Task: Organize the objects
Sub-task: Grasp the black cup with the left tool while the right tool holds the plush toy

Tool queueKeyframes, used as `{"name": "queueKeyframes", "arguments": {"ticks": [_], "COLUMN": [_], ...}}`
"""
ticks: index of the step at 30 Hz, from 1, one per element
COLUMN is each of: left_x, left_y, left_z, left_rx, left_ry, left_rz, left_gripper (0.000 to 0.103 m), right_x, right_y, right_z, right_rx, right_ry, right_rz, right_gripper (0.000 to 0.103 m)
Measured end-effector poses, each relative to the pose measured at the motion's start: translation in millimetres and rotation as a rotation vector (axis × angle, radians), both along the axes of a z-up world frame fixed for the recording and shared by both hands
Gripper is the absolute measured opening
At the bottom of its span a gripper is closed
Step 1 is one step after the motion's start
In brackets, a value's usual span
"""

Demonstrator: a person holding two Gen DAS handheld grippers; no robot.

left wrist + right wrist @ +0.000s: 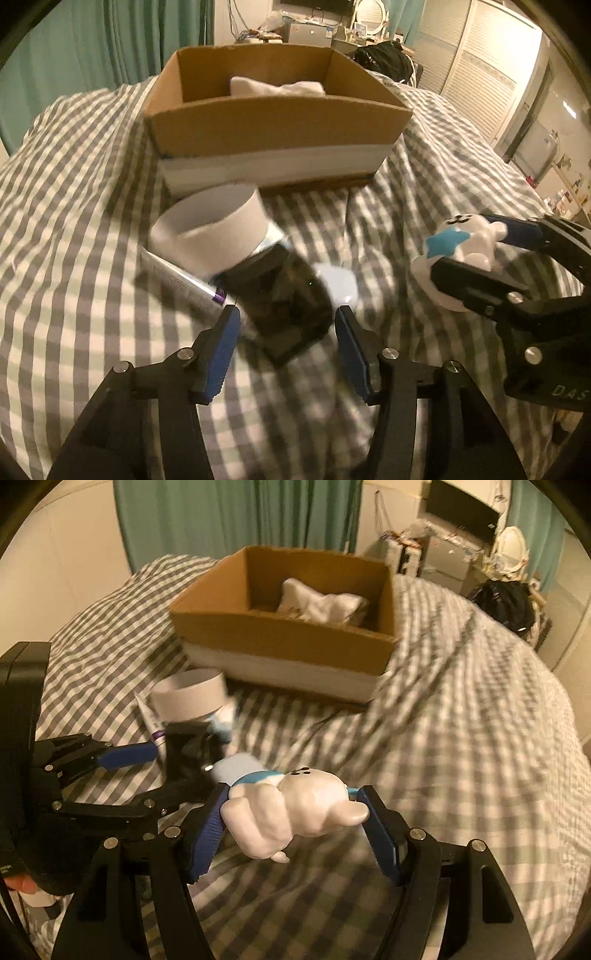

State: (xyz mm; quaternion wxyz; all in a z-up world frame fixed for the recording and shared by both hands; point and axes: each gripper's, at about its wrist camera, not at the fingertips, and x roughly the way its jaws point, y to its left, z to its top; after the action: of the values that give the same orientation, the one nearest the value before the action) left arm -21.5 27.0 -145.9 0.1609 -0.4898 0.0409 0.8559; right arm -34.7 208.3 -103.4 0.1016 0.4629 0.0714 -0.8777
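Note:
A dark jar [284, 306] with a white paper collar lies tilted and blurred on the checked bedspread [92, 295]. It sits between the blue pads of my left gripper [286, 332], whose jaws stand apart, with a thin gap at the right pad. My right gripper [295, 812] is shut on a white toy figurine [295, 805] with a blue star, held just above the bed. In the left wrist view the right gripper [465, 243] and the figurine [458, 251] are at the right. The left gripper [181, 768] and the jar [188, 746] show at the left of the right wrist view.
An open cardboard box [277, 125] stands on the bed behind the jar, with a white cloth [277, 88] inside. A white tube [181, 275] with a purple band lies left of the jar, a small white case [341, 286] to its right. Curtains, a desk and a wardrobe stand beyond.

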Motion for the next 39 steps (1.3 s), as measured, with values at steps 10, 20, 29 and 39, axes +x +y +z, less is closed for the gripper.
{"name": "queueKeyframes", "arguments": {"ticks": [10,20,29,39], "left_x": [-24.6,-9.7,2.6,9.6], "left_y": [32.6,-3.0,-19.7,-12.1], "left_z": [-15.2,20.2,55.2,14.3], "left_rx": [-0.186,-0.043,-0.033,-0.066], "left_ry": [0.037,0.007,0.094,0.019], "left_rz": [0.05,0.008,-0.005,-0.015], "left_gripper": [0.059,0.017,0.01,0.072], "right_x": [-2.9,5.2,16.5,17.3], "right_y": [31.6,24.7,6.8,0.0], "right_z": [10.4,21.5,42.1,38.7], "right_rx": [-0.053,-0.053,-0.048,-0.036], "right_ry": [0.031,0.059,0.093,0.081], "right_rz": [-0.081,-0.06,-0.028,-0.019], "right_gripper": [0.069,0.069,0.069,0.07]}}
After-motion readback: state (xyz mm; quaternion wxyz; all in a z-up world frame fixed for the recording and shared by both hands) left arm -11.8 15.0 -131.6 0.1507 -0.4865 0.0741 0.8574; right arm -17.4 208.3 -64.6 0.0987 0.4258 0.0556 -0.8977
